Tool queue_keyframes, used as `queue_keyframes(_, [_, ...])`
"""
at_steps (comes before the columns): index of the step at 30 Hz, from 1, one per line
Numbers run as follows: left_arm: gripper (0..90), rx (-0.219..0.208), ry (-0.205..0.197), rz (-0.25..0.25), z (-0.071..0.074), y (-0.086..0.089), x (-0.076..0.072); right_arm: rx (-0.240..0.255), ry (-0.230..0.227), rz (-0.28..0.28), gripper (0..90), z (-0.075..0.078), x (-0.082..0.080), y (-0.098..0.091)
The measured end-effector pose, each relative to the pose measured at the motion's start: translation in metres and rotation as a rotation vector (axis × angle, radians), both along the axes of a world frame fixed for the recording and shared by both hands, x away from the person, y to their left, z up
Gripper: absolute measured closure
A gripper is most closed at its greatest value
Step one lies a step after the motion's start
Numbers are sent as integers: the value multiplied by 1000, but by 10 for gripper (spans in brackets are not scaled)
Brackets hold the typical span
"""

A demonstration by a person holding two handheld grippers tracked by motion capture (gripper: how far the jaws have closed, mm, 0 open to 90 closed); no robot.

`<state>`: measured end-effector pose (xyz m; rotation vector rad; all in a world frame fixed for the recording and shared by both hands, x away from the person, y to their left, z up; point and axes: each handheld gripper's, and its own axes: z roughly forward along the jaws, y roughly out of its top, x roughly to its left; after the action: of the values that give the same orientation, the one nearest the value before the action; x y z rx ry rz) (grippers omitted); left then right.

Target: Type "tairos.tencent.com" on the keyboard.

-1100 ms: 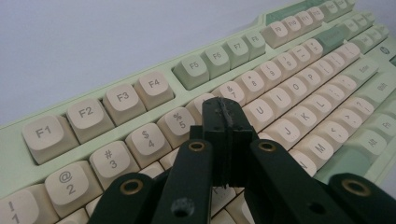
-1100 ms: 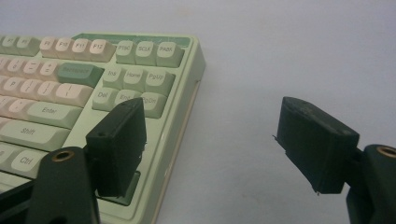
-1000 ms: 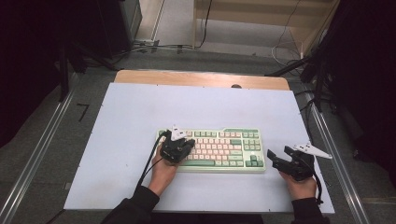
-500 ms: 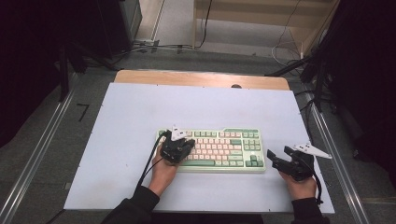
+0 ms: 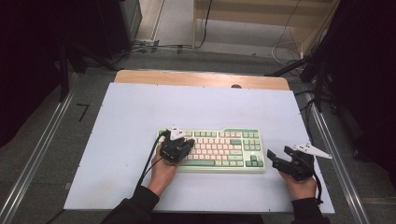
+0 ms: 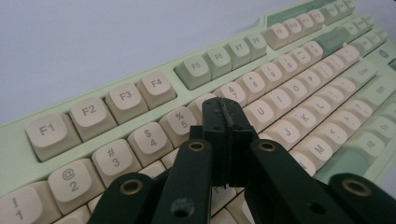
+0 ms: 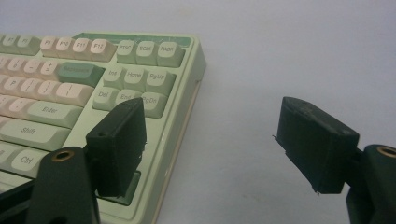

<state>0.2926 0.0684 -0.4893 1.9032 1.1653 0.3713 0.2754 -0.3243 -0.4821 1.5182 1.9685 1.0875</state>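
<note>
A mint-green keyboard (image 5: 227, 147) with cream and green keys lies on the white table mat, near the front edge. My left gripper (image 5: 186, 145) hovers over the keyboard's left part, and its jaws are shut with nothing between them. In the left gripper view the closed left gripper (image 6: 227, 113) sits just above the number and letter rows of the keyboard (image 6: 289, 65). My right gripper (image 5: 279, 154) rests on the mat just right of the keyboard, jaws wide apart and empty. The right gripper view has the right gripper (image 7: 217, 135) beside the right end of the keyboard (image 7: 74, 79).
The white mat (image 5: 140, 112) covers most of a wooden table (image 5: 201, 77). Metal rails (image 5: 39, 154) run along both sides. Cables and dark equipment stand on the floor beyond the far edge. Open mat stretches behind and to the left of the keyboard.
</note>
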Motion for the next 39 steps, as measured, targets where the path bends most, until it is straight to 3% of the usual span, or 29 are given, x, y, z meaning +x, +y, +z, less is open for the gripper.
queue_keyframes(6, [848,-36,-7,-10,4,2,-2,0,-1,2,224,0,0,0])
queue_keyframes(19, [738,-50,-23,-20,8,4,-6,-2,0,2,224,0,0,-1])
queue_keyframes(21, [657,-58,-23,-29,9,4,-6,-3,0,2,224,0,0,0])
queue_keyframes(24, [607,-64,-29,-35,10,5,-7,-2,-1,3,224,0,0,0])
queue_keyframes(25, [545,-62,-33,-32,11,6,-7,-3,0,3,224,0,0,0])
queue_keyframes(27, [520,-60,-35,-28,12,8,-8,-3,0,2,224,0,0,0])
queue_keyframes(28, [458,-58,-34,-21,13,8,-8,-3,0,2,224,0,0,-1])
queue_keyframes(33, [364,-54,-32,-5,17,17,-10,0,-2,1,224,1,-1,-1])
queue_keyframes(39, [322,-61,-38,32,21,32,-14,0,0,1,224,0,-1,-1])
